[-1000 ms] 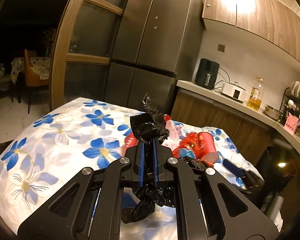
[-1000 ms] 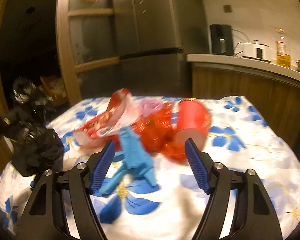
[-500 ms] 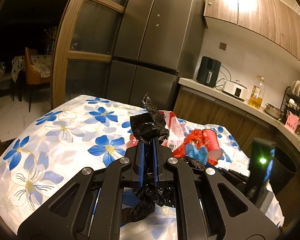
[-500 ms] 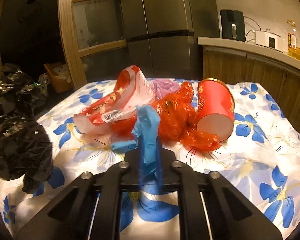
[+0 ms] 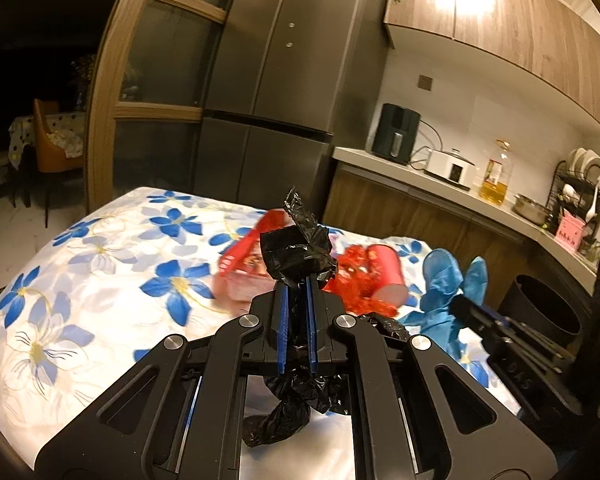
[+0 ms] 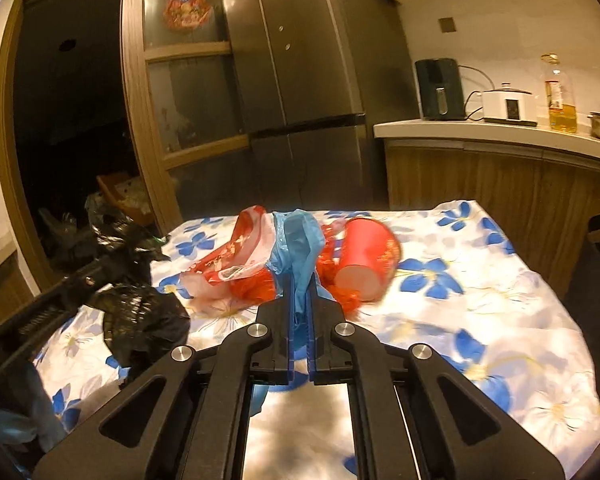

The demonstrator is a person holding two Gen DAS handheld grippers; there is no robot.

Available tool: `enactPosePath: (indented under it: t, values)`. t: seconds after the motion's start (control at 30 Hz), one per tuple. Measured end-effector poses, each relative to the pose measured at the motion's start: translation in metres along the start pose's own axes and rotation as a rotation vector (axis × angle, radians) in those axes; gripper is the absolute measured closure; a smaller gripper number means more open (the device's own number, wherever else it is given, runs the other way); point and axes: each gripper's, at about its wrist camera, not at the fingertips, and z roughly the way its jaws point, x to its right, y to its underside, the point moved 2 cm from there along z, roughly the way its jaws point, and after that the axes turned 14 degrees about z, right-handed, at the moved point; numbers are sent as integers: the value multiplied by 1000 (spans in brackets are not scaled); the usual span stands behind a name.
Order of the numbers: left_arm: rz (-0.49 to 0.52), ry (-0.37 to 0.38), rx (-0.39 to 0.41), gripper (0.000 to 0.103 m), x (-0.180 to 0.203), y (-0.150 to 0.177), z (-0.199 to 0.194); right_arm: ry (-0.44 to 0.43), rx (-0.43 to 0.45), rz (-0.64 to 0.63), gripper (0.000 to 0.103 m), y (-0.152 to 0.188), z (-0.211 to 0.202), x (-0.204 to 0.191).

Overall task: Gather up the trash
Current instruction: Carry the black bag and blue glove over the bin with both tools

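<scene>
Left gripper (image 5: 296,300): fingers pressed together on a crumpled black bag (image 5: 298,254), same as a second ago; the bag sticks out above the tips and hangs below them.
Right gripper (image 6: 299,300): spread wide around the blue glove (image 6: 298,240) a second ago, its jaws have just been closing and now pinch the glove.
Blue glove: it lay on the cloth before; now it is lifted off the tabletop (image 6: 480,300), dangling from the tips in the left view.
Remaining trash: red cup (image 6: 366,258) on its side, red-and-white wrapper (image 6: 236,256) and crinkled red plastic (image 5: 354,276) together in a pile on the flowered cloth.
Bin (image 5: 548,308): dark, beside the tabletop's right edge.
</scene>
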Motion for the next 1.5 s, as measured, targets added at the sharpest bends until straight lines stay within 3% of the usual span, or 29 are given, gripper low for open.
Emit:
enactPosePath:
  t: [0.77, 1.13, 1.5]
  values:
    - [124, 223, 17, 96, 131, -20, 17, 178, 195, 78, 98, -42, -90, 92]
    - [198, 338, 56, 96, 202, -42, 34, 291, 282, 111, 98, -62, -119, 143]
    - [282, 466, 144, 96, 292, -65, 45, 424, 393, 160, 98, -92, -150, 206]
